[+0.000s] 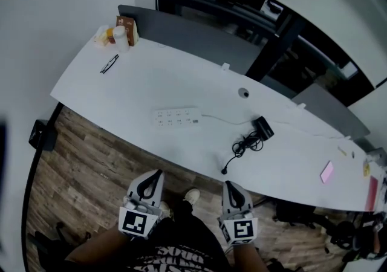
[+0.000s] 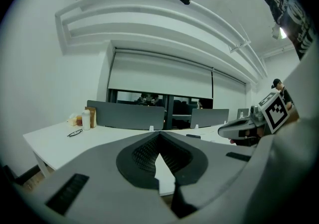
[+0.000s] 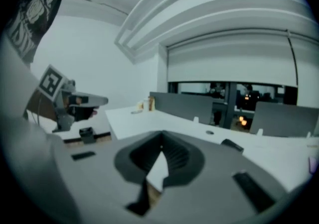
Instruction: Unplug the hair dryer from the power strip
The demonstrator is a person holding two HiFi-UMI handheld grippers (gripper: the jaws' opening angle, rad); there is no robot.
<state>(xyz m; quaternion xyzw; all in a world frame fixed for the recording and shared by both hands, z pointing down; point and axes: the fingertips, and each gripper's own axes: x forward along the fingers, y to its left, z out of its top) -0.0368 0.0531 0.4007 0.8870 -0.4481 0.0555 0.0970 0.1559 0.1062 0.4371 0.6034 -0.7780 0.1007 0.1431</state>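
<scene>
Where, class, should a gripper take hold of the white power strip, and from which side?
The power strip lies flat on the table, its white cable leaving the right end. So probably grip across the narrow width near the free left end, coming down from above.

Black eyeglasses (image 1: 109,63) lie at the far left end of a long white desk (image 1: 139,80), near a white bottle (image 1: 121,38) and a brown carton (image 1: 127,28). A pink card (image 1: 327,171) lies near its right end.
</scene>
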